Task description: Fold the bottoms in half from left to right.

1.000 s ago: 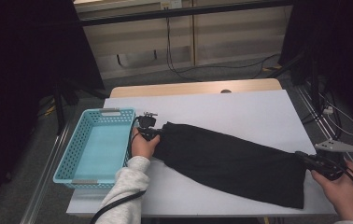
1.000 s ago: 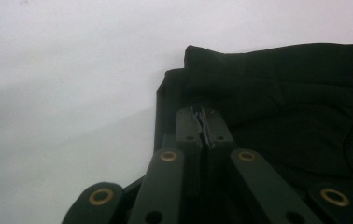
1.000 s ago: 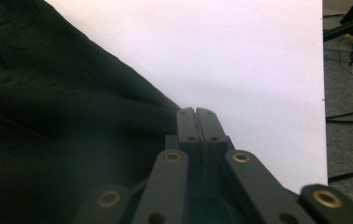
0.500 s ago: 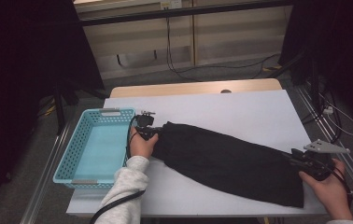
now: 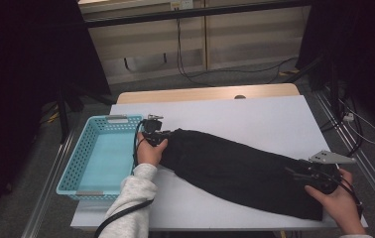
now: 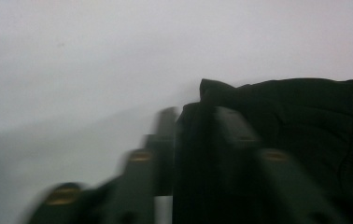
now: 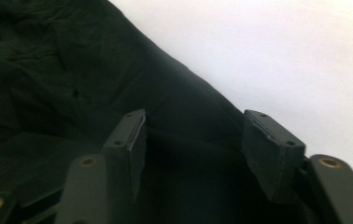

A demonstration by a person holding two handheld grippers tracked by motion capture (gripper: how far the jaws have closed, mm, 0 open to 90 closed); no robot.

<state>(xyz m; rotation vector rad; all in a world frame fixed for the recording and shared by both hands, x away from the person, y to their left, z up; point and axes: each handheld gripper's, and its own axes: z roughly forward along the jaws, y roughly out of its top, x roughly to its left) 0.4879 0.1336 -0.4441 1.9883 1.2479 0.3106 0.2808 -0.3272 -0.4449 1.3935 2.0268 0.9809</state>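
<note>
A long black cloth [image 5: 235, 168] lies slantwise across the white table [image 5: 255, 119]. At its left end my left gripper [image 5: 156, 131] is held by a hand in a pale sleeve. In the left gripper view that gripper [image 6: 194, 140] is shut, with a fold of the black cloth [image 6: 296, 116] pinched between its jaws. At the cloth's right end sits my right gripper [image 5: 298, 173]. In the right gripper view that gripper [image 7: 198, 140] stands open, its jaws apart over the edge of the black cloth [image 7: 72, 70], gripping nothing.
A light blue plastic basket [image 5: 79, 168] stands at the table's left side, close to my left hand. A wooden strip [image 5: 205, 93] runs along the far edge. Cables [image 5: 359, 129] and metal rails lie on the floor to the right.
My right gripper has slid left from beside the table's right edge onto the cloth's right end. The left gripper and the cloth have stayed where they were.
</note>
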